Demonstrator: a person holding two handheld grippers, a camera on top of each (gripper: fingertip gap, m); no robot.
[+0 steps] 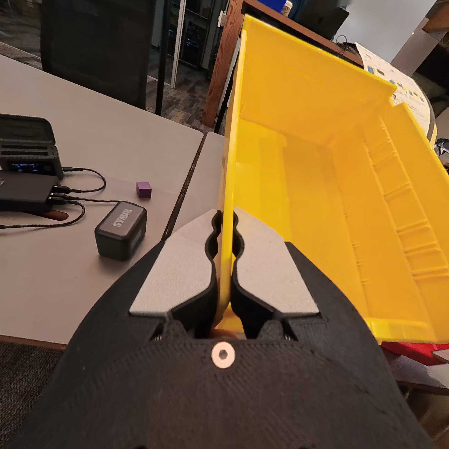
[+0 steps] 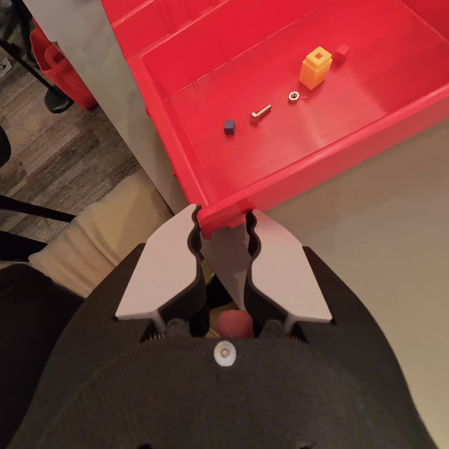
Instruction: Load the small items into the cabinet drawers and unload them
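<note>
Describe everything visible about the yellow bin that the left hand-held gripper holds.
The yellow bin looks like glossy moulded plastic, open-topped and empty, with ribbing along its right wall and a stepped rim at the far end. It appears tilted, its opening facing the camera. The left hand-held gripper is clamped on its thin left wall, one finger inside and one outside. It sits above the grey table's edge, with something red below its near corner.

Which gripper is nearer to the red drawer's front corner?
Right. The right gripper straddles the red drawer at its front corner, jaws open. The left gripper is clamped on the yellow bin wall instead.
</note>
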